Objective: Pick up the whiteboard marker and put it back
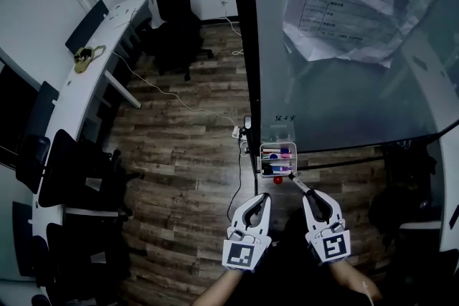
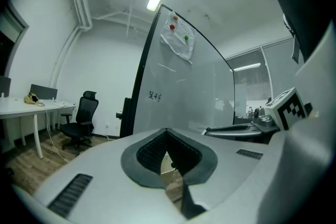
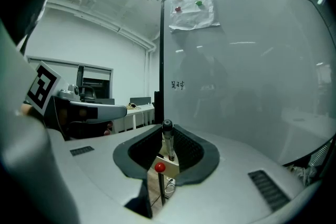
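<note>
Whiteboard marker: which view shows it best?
The right gripper view: the whiteboard marker stands close up, clamped between the right gripper's jaws. The head view shows only a small stub past those jaws; the left gripper view shows none of it.

Head camera: we look steeply down from high above the floor. The whiteboard point(image 1: 344, 82) fills the upper right of the frame, and the left gripper point(image 1: 259, 198) and right gripper point(image 1: 315, 197) sit close at bottom centre.

Left gripper camera: we sit low behind its jaws and face along them toward the board's dark edge, with the office chair point(image 2: 84, 118) at lower left.

Right gripper camera: we have the same low seat, and the board spans the right of the frame.

All three views share the board, its paper sheet point(image 3: 191, 8) and the handwriting point(image 3: 178, 84). Each gripper view catches the other gripper at a side edge.
</note>
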Demonstrator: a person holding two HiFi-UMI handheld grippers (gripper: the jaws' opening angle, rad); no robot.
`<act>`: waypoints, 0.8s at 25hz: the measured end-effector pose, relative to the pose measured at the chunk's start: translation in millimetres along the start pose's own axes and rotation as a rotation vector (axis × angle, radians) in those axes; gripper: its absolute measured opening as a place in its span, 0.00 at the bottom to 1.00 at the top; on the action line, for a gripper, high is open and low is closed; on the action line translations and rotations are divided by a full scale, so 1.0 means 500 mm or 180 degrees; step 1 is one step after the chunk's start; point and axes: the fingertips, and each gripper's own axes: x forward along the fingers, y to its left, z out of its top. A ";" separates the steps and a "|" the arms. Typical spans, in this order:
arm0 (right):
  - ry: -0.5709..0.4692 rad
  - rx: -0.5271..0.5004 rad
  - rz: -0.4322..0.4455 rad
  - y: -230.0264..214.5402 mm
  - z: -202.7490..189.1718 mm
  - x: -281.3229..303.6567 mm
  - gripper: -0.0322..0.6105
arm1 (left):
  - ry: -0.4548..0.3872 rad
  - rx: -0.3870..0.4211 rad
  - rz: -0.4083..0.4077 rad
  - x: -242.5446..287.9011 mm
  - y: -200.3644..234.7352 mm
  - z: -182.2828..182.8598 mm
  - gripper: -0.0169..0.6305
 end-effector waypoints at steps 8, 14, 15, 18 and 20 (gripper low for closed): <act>0.0131 -0.0035 0.0007 -0.014 -0.035 0.043 0.17 | 0.0010 0.0009 -0.0035 0.032 0.020 -0.004 0.04; 0.0211 -0.0078 0.0114 -0.029 -0.064 0.078 0.17 | 0.0073 -0.0027 -0.0003 0.070 0.025 -0.016 0.04; 0.0213 -0.0066 0.0120 -0.031 -0.066 0.082 0.17 | 0.0086 -0.0026 0.0003 0.074 0.026 -0.018 0.04; 0.0262 -0.0024 0.0133 -0.037 -0.080 0.092 0.17 | 0.0145 -0.0037 0.0020 0.083 0.030 -0.028 0.04; 0.0299 -0.0012 0.0139 -0.041 -0.090 0.101 0.17 | 0.0164 -0.0035 0.0018 0.090 0.032 -0.033 0.04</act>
